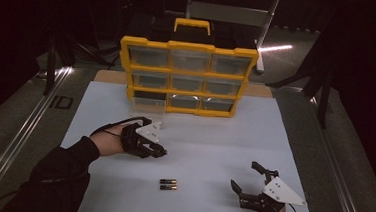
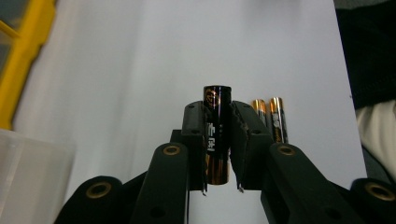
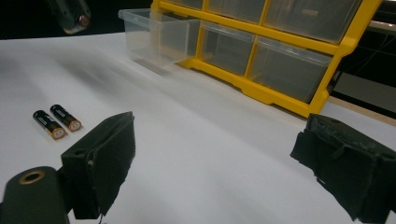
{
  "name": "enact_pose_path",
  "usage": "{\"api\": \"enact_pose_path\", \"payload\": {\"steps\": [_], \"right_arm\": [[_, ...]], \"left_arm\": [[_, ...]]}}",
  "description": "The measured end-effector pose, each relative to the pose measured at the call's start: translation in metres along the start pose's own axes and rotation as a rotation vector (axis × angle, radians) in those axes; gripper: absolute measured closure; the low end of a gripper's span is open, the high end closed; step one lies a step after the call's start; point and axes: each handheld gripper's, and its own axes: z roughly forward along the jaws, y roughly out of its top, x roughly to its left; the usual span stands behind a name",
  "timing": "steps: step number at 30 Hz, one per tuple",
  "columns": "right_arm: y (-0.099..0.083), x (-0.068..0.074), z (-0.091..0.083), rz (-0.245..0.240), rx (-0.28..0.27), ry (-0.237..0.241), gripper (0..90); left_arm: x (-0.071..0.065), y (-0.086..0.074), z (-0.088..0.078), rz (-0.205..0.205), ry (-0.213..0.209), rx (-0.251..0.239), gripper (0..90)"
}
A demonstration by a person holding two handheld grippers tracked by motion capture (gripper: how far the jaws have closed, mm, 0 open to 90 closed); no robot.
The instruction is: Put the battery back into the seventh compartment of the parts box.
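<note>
The held battery (image 2: 217, 135) has a glossy black and copper wrap that catches the light, as do the two batteries (image 1: 168, 185) lying on the tabletop (image 1: 214, 138), which is a smooth, matt white sheet. The left tool (image 2: 217, 144) is matt black plastic with brass-coloured rivets; the right tool (image 3: 224, 172) carries rough, dull black pads. The organiser (image 1: 187, 78) is glossy yellow plastic with clear plastic drawers

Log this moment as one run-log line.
left gripper: shut on battery | right gripper: open, idle | two batteries: on mat | drawer: pulled out
</note>
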Motion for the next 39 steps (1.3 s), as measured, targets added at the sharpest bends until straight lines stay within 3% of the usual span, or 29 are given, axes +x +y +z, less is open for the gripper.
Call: {"api": "enact_pose_path", "payload": {"steps": [6,13,17,23,39], "right_arm": [[0.001,0.0,-0.001,0.001,-0.001,0.0,10.3],[0.0,0.001,0.0,-0.002,-0.002,0.005,10.3],[0.0,0.0,0.0,-0.002,0.0,0.004,10.3],[0.0,0.0,0.001,-0.004,0.001,0.007,10.3],[-0.001,0.0,0.001,-0.002,0.004,0.008,10.3]], "left_arm": [[0.0,0.003,-0.008,0.006,0.011,-0.019,75.6],[0.003,0.006,-0.024,0.016,0.063,-0.066,75.5],[0.007,0.008,-0.029,0.02,0.075,-0.061,75.5],[0.013,0.013,-0.041,-0.02,0.102,-0.056,75.4],[0.038,0.018,-0.086,0.053,0.142,-0.093,75.5]]}}
